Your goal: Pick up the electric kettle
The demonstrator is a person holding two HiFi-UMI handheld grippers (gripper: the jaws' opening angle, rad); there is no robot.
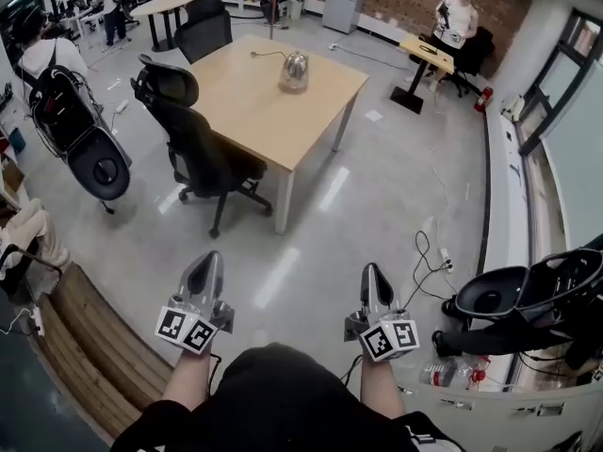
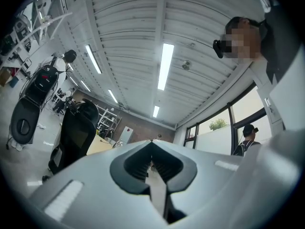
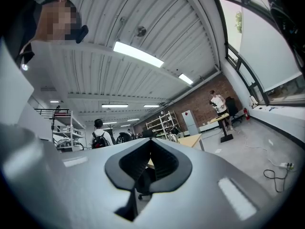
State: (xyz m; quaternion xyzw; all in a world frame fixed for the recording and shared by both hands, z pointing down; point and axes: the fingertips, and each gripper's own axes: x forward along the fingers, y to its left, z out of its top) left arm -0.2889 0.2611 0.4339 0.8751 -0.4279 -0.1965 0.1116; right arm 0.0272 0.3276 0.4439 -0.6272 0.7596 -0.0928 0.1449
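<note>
A shiny steel electric kettle stands on the far part of a light wooden table, its cord trailing to the left. Both grippers are held low in front of the person, well short of the table. My left gripper is shut with nothing in it; its jaws meet in the left gripper view. My right gripper is also shut and empty, jaws together in the right gripper view. The kettle shows small past the right jaws.
A black office chair stands at the table's left side, another chair at its far end. A black seat-like frame stands on the left, another on the right. A cable lies on the floor. People stand in the background.
</note>
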